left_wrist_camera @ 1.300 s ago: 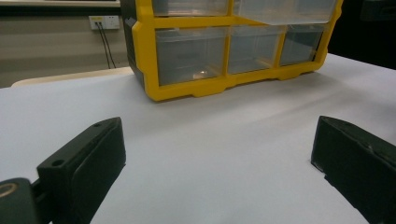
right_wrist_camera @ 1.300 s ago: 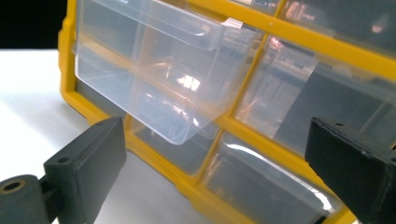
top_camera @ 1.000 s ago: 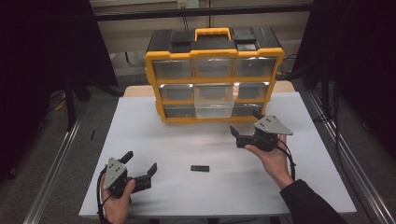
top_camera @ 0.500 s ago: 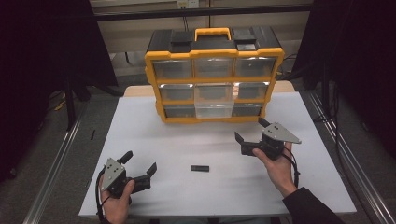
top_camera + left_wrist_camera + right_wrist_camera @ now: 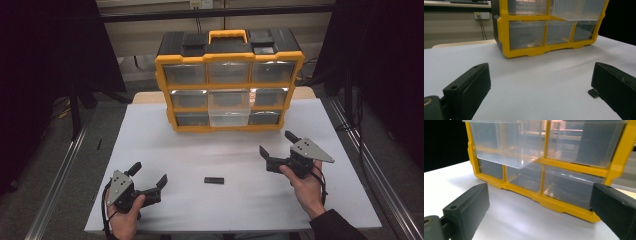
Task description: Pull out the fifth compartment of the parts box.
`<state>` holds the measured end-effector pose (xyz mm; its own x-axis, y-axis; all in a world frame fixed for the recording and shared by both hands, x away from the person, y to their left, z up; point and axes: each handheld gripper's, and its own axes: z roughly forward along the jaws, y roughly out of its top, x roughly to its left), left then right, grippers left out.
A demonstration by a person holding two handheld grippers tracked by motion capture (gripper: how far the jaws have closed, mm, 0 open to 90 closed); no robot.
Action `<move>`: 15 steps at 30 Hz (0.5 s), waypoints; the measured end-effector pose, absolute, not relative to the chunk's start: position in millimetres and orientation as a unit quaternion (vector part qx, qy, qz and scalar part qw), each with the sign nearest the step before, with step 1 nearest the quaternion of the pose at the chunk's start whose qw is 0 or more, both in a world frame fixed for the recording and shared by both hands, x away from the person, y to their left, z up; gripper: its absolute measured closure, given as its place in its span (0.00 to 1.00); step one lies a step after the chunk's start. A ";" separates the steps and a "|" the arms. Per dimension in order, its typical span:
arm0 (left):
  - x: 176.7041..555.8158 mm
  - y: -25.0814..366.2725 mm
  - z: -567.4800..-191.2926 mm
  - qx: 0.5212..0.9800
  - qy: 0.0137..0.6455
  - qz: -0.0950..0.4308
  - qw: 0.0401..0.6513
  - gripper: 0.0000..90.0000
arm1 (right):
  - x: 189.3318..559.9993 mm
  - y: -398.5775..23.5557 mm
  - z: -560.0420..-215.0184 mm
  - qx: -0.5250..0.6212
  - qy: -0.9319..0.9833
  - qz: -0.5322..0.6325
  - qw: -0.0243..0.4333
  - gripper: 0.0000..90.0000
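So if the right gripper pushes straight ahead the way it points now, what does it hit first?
Likely the yellow drawer organizer: the right gripper faces its lower clear drawers across bare white table. Depth is uncertain.

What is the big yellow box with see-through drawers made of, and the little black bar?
The yellow drawer box looks like hard plastic with a slight sheen; its clear drawers look like glossy transparent plastic. The small black bar is matte, perhaps plastic; too small to tell.

Dark curtains [image 5: 45, 75] flank a beige wall [image 5: 145, 40].
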<state>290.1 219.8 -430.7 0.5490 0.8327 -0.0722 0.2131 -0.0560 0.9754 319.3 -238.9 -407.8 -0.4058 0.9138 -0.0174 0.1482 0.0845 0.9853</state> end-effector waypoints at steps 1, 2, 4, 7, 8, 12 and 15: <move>289.7 219.5 -430.7 0.674 0.388 0.274 0.566 0.03 | 317.5 -240.6 -407.9 0.414 0.642 0.538 0.357 0.03; 289.5 219.5 -430.6 0.675 0.387 0.274 0.565 0.03 | 315.2 -243.0 -408.1 0.416 0.640 0.539 0.357 0.03; 289.2 218.9 -430.5 0.674 0.387 0.274 0.566 0.03 | 311.8 -246.6 -408.9 0.417 0.637 0.539 0.360 0.03; 288.0 218.3 -430.0 0.673 0.386 0.273 0.569 0.03 | 306.8 -251.5 -410.2 0.423 0.634 0.537 0.361 0.03; 287.5 218.5 -429.8 0.675 0.384 0.273 0.567 0.02 | 305.2 -253.9 -410.5 0.423 0.633 0.538 0.363 0.03; 284.8 217.7 -430.0 0.674 0.386 0.273 0.567 0.02 | 299.6 -259.7 -410.8 0.428 0.628 0.537 0.367 0.03; 283.5 219.2 -429.6 0.671 0.391 0.277 0.566 0.02 | 294.2 -262.2 -411.8 0.429 0.627 0.535 0.368 0.03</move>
